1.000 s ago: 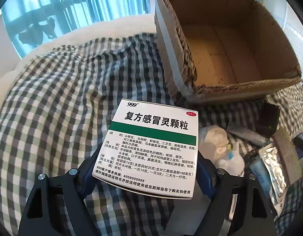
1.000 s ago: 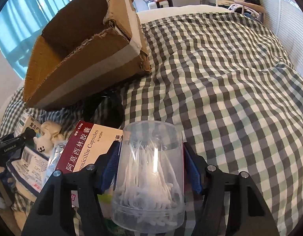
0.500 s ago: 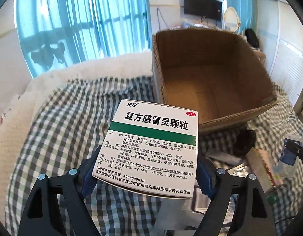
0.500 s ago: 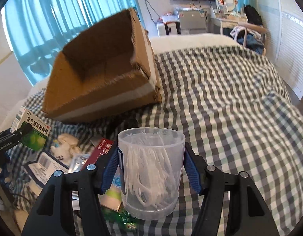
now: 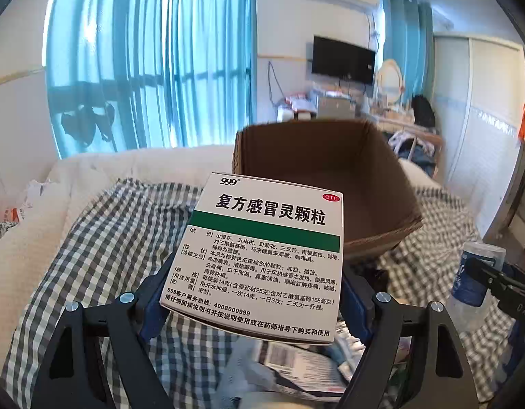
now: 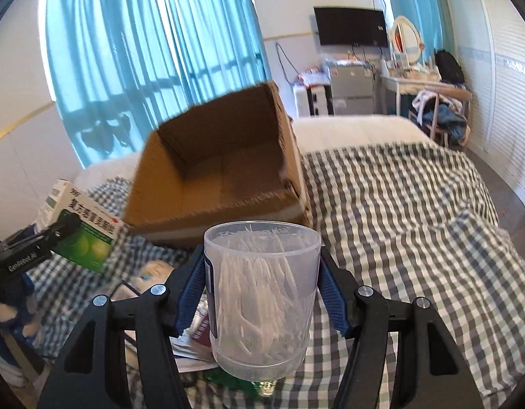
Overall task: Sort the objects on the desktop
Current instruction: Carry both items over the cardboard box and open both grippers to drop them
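STEP: carry to cardboard box point(image 5: 375, 184), one, open, resting on the checked bedcover point(image 6: 416, 204) | LEFT: my left gripper point(image 5: 259, 293) clamps one medicine carton point(image 5: 265, 255), aloft | RIGHT: my right gripper point(image 6: 262, 293) clamps one swab jar point(image 6: 262, 300), aloft | NEXT: likely advance over rim, release each inside.

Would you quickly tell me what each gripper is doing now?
Left gripper: shut on medicine box.
Right gripper: shut on swab jar.
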The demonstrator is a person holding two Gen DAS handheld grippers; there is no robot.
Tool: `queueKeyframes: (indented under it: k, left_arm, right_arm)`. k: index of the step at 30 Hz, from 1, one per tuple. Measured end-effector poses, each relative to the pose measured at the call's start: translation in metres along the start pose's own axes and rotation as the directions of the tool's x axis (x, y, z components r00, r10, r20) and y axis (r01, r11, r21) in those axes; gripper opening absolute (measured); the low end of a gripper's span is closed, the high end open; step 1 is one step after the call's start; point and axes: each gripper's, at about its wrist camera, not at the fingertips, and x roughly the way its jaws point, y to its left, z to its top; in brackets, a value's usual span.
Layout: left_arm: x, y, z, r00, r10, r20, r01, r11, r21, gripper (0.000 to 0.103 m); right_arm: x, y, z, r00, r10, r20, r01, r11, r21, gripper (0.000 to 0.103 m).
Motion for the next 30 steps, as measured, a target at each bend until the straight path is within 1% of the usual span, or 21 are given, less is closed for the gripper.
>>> queueKeyframes:
  k: [7,13,21,30]
  left_arm:
    - [-0.038,-0.006,0.010,0.994,-0.008,0.106,0.013,0.999,-0.043,0.084]
    - [-0.068,-0.007,0.026,0.980,-0.013,0.200,0.024,0.998,-0.051,0.084]
    - [-0.080,-0.012,0.048,0.967,-0.025,0.252,0.033,0.999,-0.025,0.084]
    - [-0.085,-0.014,0.060,0.957,-0.032,0.288,0.033,0.999,0.002,0.084]
  right_arm:
    - [-0.042,0.023,0.013,0.991,0.039,0.131,-0.030,0.997,-0.068,0.061]
    - [-0.070,0.035,0.027,0.975,0.078,0.208,-0.058,0.994,-0.097,0.061]
    - [-0.091,0.049,0.049,0.957,0.112,0.267,-0.080,0.989,-0.128,0.061]
    - [-0.104,0.062,0.071,0.939,0.139,0.316,-0.093,0.983,-0.158,0.061]
